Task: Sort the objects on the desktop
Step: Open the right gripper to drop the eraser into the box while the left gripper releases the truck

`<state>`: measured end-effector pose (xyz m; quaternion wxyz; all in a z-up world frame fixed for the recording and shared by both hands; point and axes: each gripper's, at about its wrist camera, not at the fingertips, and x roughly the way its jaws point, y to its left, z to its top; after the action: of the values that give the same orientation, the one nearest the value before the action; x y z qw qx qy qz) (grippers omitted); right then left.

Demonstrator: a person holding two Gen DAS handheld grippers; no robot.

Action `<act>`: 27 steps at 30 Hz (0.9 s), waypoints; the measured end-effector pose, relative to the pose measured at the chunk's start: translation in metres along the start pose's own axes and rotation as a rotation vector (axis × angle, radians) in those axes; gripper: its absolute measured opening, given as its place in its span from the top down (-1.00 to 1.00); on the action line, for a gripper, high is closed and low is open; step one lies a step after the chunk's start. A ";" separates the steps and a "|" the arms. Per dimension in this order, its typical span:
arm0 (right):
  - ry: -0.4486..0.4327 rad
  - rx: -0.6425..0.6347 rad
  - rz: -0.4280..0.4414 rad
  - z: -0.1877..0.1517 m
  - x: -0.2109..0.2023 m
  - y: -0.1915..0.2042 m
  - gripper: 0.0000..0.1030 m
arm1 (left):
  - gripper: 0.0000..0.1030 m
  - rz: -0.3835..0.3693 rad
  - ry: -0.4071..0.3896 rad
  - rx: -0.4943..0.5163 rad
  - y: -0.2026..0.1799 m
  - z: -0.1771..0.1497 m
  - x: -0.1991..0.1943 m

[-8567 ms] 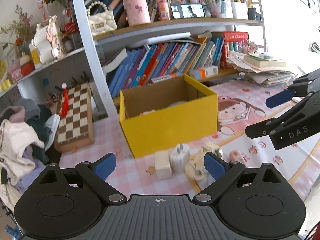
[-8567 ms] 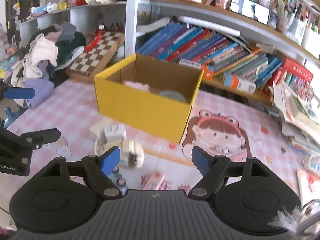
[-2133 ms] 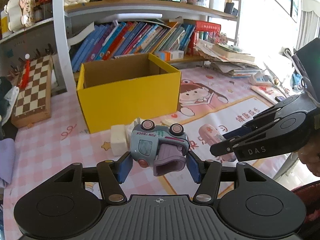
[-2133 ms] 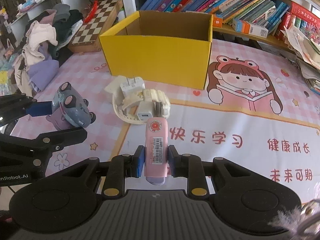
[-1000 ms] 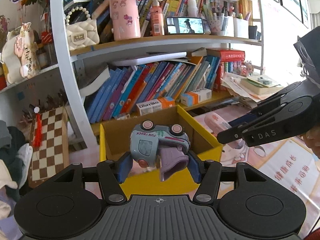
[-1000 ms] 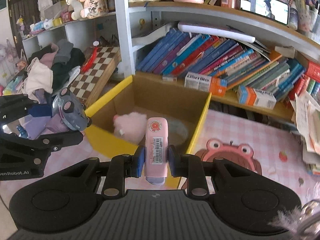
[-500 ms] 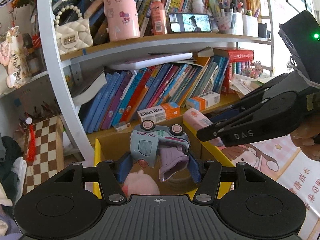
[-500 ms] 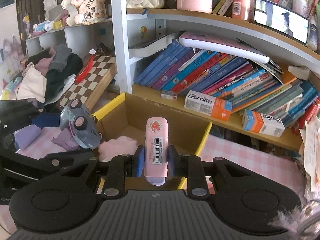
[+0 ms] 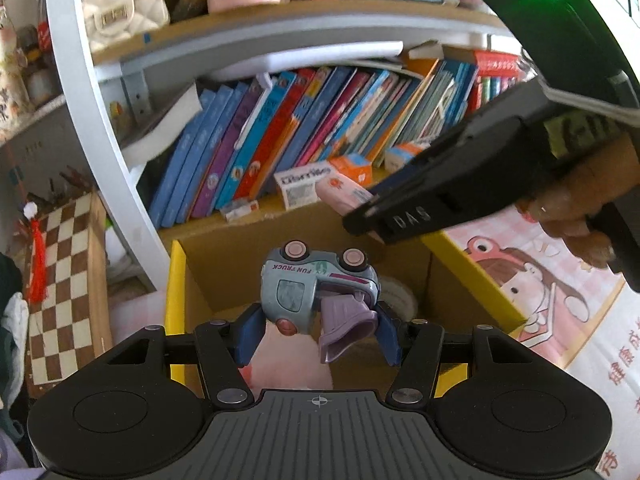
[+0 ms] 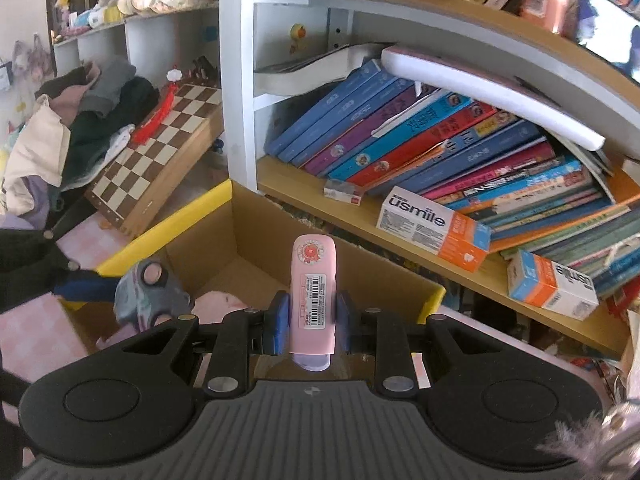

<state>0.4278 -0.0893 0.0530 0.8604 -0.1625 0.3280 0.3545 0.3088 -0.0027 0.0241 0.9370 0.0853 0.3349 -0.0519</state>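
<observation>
Left gripper (image 9: 318,330): your jaws clamp the toy truck (image 9: 316,290), lower centre of frame, wheels up.
Right gripper (image 10: 311,324): your pads pinch the pink case (image 10: 313,296) upright at frame centre.
Yellow box (image 9: 175,280): directly beyond both held things, open, a pink plush (image 10: 218,304) inside.
Bookshelf (image 10: 440,168): behind the box.

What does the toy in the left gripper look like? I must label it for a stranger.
Find the yellow cardboard box below the bookshelf. Above its opening, the left gripper clamps a toy truck. It is grey-blue with pink wheels, a purple scoop and "FUN TRUCK" lettering, unlike the pink stick-shaped case nearby.
</observation>
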 end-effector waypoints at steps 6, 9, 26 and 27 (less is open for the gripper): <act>0.058 -0.027 0.025 0.010 0.039 0.001 0.55 | -0.12 -0.008 0.051 0.019 -0.002 0.000 0.021; 0.094 -0.042 0.032 0.011 0.059 0.004 0.55 | -0.12 -0.013 0.081 0.037 -0.007 -0.001 0.030; 0.296 -0.080 0.043 0.005 0.127 0.005 0.55 | -0.12 -0.036 0.206 -0.060 0.006 -0.007 0.063; 0.306 -0.076 0.046 0.005 0.130 0.005 0.55 | -0.12 -0.033 0.207 -0.058 0.006 -0.007 0.063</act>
<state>0.4958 -0.0181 -0.0315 0.7853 -0.2394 0.4452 0.3574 0.3544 0.0024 -0.0203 0.8983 0.0573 0.4328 -0.0486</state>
